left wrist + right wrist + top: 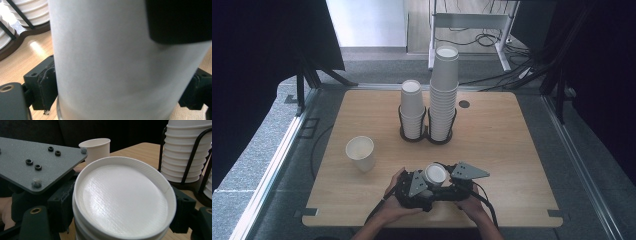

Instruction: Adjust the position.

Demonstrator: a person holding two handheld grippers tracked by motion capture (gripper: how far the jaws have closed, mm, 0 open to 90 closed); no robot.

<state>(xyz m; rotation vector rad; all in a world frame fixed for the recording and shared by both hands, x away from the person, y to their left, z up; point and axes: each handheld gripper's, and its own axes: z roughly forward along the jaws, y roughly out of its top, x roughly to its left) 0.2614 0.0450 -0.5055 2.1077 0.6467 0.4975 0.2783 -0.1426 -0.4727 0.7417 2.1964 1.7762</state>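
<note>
White paper cups (435, 174) held between both hand-held grippers.
We keep the left hand-held gripper (414, 187) and right hand-held gripper (455, 186) pinching the cups squarely, separating them gently without crushing.

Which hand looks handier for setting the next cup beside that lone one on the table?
Probably the left gripper: both clamp the nested cups, but the lone cup stands on its side, farther from the right gripper.
</note>
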